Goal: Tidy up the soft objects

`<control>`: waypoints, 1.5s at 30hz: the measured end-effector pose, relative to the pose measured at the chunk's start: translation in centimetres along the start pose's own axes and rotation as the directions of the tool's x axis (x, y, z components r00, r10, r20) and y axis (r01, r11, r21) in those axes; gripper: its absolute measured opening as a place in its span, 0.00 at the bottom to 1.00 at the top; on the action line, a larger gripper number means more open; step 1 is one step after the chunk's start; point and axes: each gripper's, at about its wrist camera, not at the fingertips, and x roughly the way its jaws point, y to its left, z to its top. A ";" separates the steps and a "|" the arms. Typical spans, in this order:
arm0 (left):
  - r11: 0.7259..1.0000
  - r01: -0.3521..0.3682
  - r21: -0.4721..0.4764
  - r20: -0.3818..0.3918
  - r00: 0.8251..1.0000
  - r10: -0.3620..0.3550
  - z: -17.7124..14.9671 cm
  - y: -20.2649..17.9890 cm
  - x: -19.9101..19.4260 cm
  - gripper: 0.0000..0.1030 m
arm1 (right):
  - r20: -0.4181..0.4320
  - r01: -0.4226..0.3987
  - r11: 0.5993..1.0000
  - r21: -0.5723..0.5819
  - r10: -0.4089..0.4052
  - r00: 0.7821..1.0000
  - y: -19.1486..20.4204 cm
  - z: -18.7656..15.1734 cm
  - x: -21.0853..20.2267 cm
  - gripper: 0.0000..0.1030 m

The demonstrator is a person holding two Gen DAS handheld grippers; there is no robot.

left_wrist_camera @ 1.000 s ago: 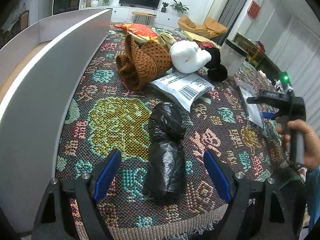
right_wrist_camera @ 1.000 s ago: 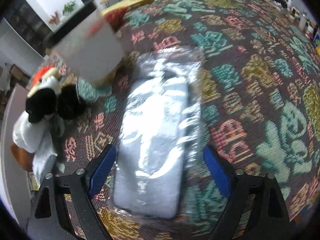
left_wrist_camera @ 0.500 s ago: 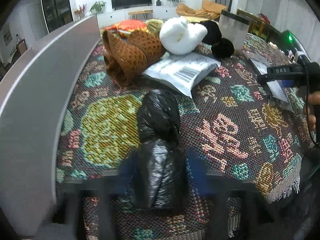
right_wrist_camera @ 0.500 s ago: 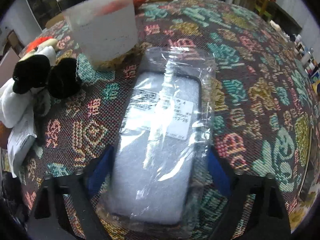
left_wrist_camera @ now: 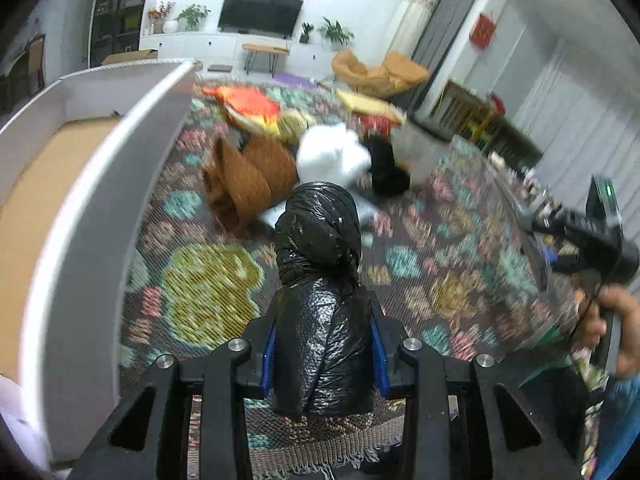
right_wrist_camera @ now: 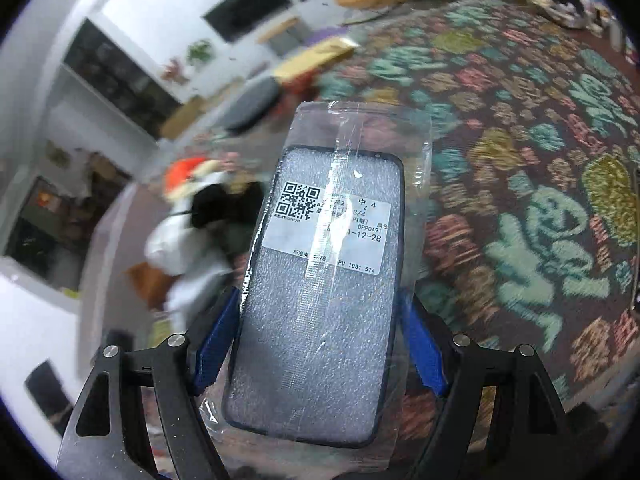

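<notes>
Now the left claw (left_wrist_camera: 322, 354) pinches the black bag bundle (left_wrist_camera: 320, 280), its long axis toward twelve o'clock, lifted off the surface (left_wrist_camera: 208, 280), while the right claw (right_wrist_camera: 320, 344) grips the packaged phone case (right_wrist_camera: 320, 280); the box (left_wrist_camera: 80, 216) lies at nine o'clock.

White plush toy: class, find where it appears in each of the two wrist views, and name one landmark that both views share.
Left wrist view: the white plush toy lies at centre top, on the patterned cloth, beyond the black plastic bundle.
Right wrist view: the toy is at left of middle, blurred, beside the bagged phone case.
Shared landmark: the wall-mounted television.
</notes>
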 end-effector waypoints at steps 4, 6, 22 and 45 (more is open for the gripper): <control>0.998 -0.042 -0.049 0.073 0.996 0.046 1.7 3.1 -3.9 0.35 | -0.025 -0.129 0.988 -0.085 0.127 0.992 6.2 -0.7 -1.0 0.77; 0.994 -0.084 -0.068 0.099 0.991 0.091 2.3 5.0 -5.6 0.35 | -0.043 -0.172 0.973 -0.155 0.167 0.985 10.2 -1.1 -0.8 0.77; 0.777 -0.543 -0.318 0.069 0.804 0.590 0.7 20.2 -13.3 0.89 | -0.383 -0.494 0.798 -0.346 0.361 0.851 39.9 -8.1 14.4 0.87; 0.894 -0.447 -0.003 0.135 0.886 0.444 3.3 3.2 -5.5 0.89 | 0.043 0.037 0.915 -0.403 -0.022 0.999 16.8 -7.0 7.9 0.87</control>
